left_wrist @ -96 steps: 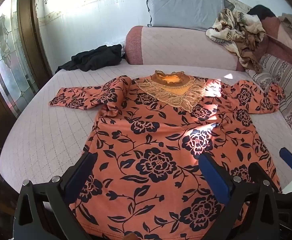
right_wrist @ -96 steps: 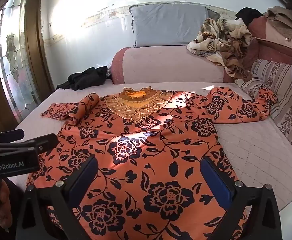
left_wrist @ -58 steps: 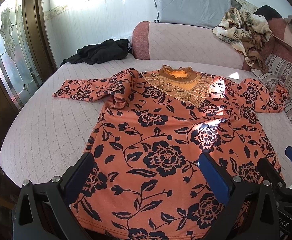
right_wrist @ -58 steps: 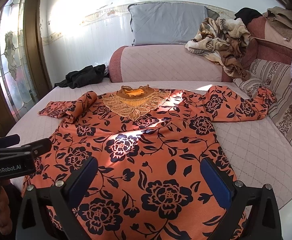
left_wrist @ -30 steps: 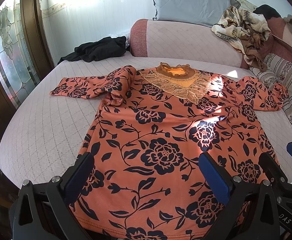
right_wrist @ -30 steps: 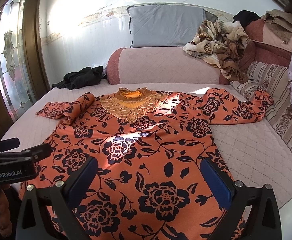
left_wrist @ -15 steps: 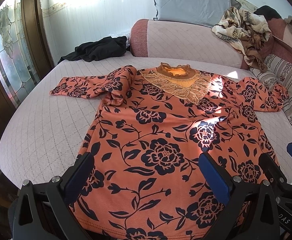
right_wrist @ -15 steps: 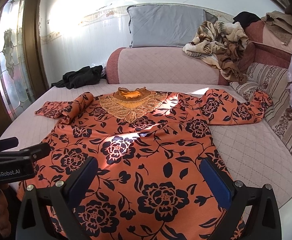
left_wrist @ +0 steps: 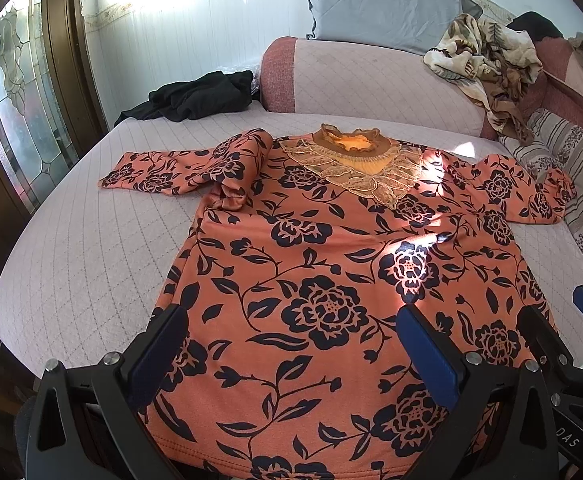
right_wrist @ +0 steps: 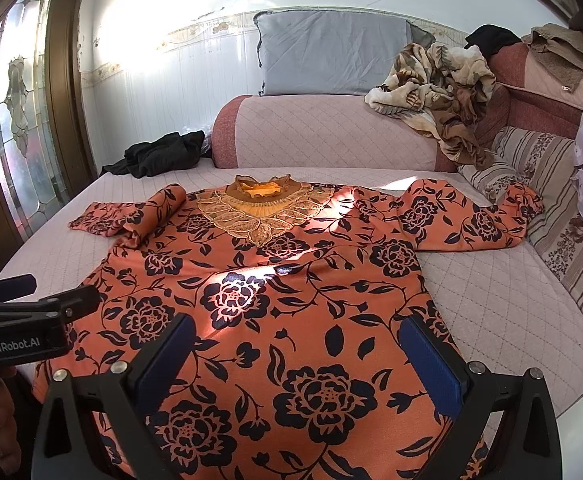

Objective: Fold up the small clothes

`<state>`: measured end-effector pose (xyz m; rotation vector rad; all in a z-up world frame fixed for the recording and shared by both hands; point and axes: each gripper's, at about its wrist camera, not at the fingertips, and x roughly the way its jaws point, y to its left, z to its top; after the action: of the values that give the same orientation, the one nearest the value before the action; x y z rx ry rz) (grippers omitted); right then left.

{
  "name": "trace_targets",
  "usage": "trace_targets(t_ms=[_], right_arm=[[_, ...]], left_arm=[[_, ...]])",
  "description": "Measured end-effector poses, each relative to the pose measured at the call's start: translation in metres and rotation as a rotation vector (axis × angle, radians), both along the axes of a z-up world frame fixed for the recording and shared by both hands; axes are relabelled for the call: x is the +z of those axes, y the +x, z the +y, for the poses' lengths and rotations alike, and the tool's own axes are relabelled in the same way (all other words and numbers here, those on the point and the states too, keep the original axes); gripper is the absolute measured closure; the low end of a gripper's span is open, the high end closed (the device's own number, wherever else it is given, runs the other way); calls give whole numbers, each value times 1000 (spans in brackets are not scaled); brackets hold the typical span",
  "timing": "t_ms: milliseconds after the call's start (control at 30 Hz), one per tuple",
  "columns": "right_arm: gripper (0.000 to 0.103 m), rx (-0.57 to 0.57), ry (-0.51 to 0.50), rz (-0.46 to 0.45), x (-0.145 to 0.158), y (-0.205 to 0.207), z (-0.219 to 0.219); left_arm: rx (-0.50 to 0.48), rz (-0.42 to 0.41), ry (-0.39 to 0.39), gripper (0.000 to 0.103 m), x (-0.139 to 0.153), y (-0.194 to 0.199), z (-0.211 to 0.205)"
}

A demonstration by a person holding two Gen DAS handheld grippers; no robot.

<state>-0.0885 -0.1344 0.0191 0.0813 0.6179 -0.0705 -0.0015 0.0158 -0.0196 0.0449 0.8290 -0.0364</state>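
An orange top with black flowers (left_wrist: 323, 280) (right_wrist: 291, 300) lies flat and face up on the pink quilted bed (left_wrist: 91, 248), its lace collar (left_wrist: 351, 160) at the far end. Its left sleeve (left_wrist: 179, 168) is bunched at the shoulder, and its right sleeve (right_wrist: 471, 216) reaches toward the striped cushion. My left gripper (left_wrist: 291, 344) hovers open over the hem's left half. My right gripper (right_wrist: 299, 348) hovers open over the hem's right half. Neither holds any cloth. In the right wrist view the left gripper (right_wrist: 31, 320) shows at the left edge, with a hand below it.
A black garment (left_wrist: 195, 96) lies at the bed's far left corner. A grey pillow (right_wrist: 331, 56) and a crumpled brown blanket (right_wrist: 439, 88) rest on the bolster (right_wrist: 311, 140). A striped cushion (right_wrist: 551, 208) borders the right side. A glass door (left_wrist: 11, 120) stands at the left.
Both grippers drew back slightly toward the hem and then held almost still. The top has not moved, and both grippers stayed open.
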Motion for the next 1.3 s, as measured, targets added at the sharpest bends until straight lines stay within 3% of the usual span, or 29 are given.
trace_targets(t_ms=[433, 567, 700, 800, 1000, 1067, 1200, 1300], right_arm=[[0, -8, 8, -13, 5, -2, -4], [0, -36, 151, -35, 17, -4, -34], [0, -108, 295, -26, 23, 15, -95], [0, -219, 391, -14, 18, 36, -168], [1, -495, 531, 19, -8, 79, -330], [8, -573, 568, 36, -22, 94, -376], [20, -641, 575, 89, -45, 133, -440], [21, -672, 512, 140, -61, 168, -464]], left_arm=[[5, -28, -20, 0, 8, 4, 10], [67, -61, -44, 0, 19, 30, 47], [174, -75, -67, 0, 24, 68, 97], [269, -80, -75, 0, 19, 95, 135], [395, -46, -87, 0, -12, 140, 187], [419, -34, -75, 0, -27, 147, 194], [438, 12, -120, 0, -44, 159, 202], [428, 8, -79, 0, -47, 166, 195]])
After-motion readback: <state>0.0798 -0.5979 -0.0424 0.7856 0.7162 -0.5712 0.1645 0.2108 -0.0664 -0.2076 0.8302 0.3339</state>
